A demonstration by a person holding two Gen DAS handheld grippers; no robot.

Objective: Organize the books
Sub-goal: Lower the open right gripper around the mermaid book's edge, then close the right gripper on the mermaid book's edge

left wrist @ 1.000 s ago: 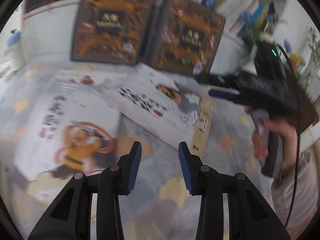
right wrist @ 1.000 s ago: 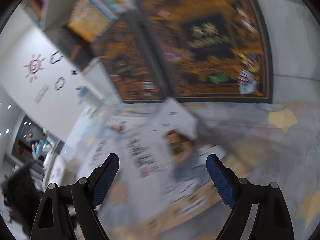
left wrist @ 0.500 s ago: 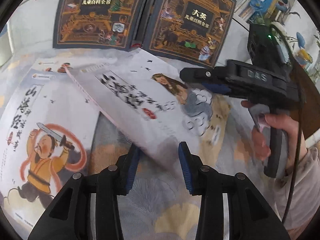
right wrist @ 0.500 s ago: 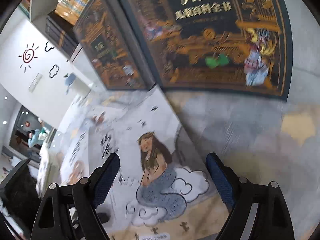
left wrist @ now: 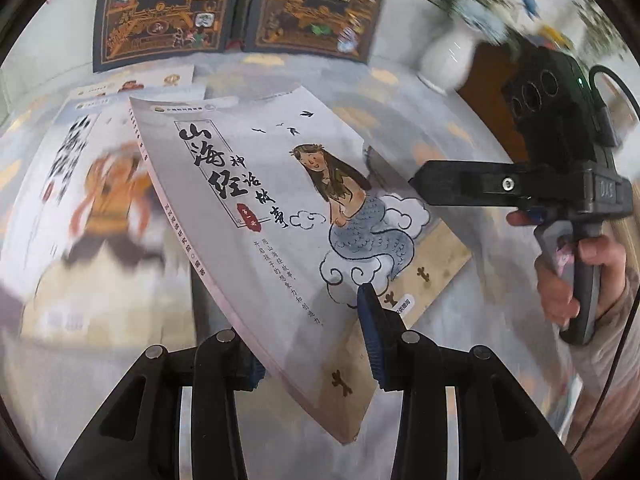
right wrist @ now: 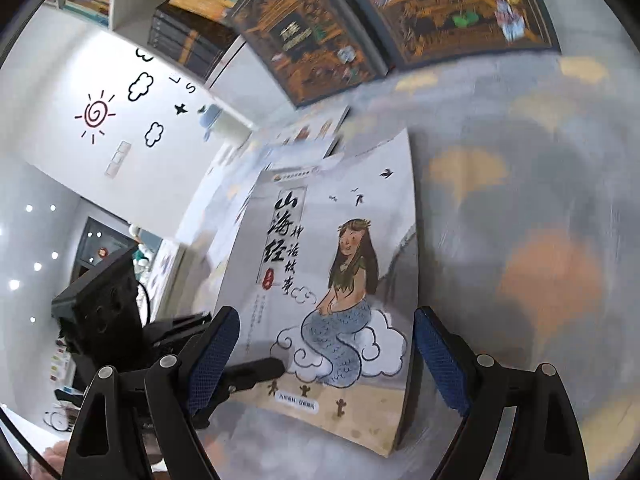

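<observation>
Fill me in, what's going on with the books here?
A person is sorting books on a patterned mat with a claw in each hand. The left claw has closed on the near corner of the mermaid-cover book, tilting it up off the other book beside it. The right claw hangs open over the same cover, gripping nothing. Two dark encyclopedia volumes stand propped behind.

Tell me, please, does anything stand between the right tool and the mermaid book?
Nothing visible blocks it: the open right tool already straddles the lower part of the mermaid book. Only the left tool is close, with one black finger lying over the cover's lower left corner, beside the right tool's own left finger.
</observation>
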